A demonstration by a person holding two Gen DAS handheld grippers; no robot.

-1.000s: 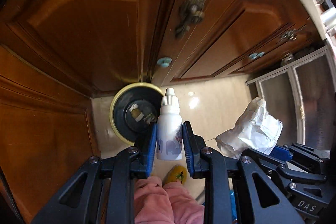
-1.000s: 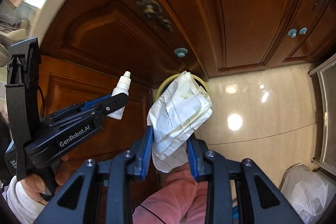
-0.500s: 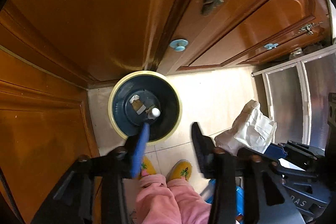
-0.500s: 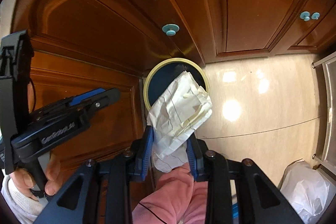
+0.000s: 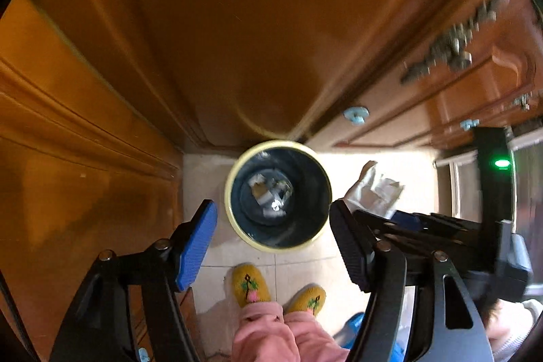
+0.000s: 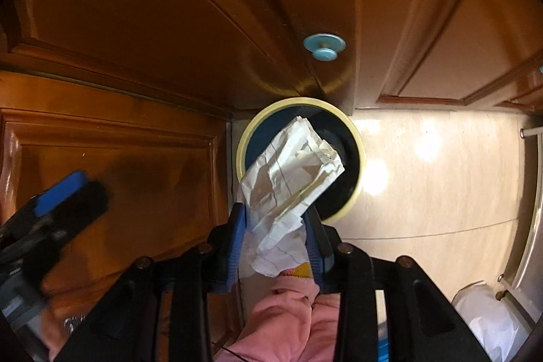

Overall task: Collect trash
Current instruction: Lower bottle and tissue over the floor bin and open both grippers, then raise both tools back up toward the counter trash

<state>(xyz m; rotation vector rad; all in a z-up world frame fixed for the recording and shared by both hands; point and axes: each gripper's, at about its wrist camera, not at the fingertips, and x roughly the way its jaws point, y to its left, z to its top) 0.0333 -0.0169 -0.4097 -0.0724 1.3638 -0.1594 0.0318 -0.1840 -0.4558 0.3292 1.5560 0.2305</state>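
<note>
Two claws over your bin [image 5: 277, 241] | left claw [image 5: 273, 231] opening, empty | right claw [image 6: 276, 238] loosening around crumpled paper [image 6: 288, 165]

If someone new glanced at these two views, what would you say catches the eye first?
Probably the crumpled white paper between the right gripper pads, whose jaws are opening, hanging right over the round dark bin with its pale yellow rim, tucked into the corner of the wooden cabinets. Next, the left gripper, jaws opening and empty above that bin, with yellow slippers below.
</note>
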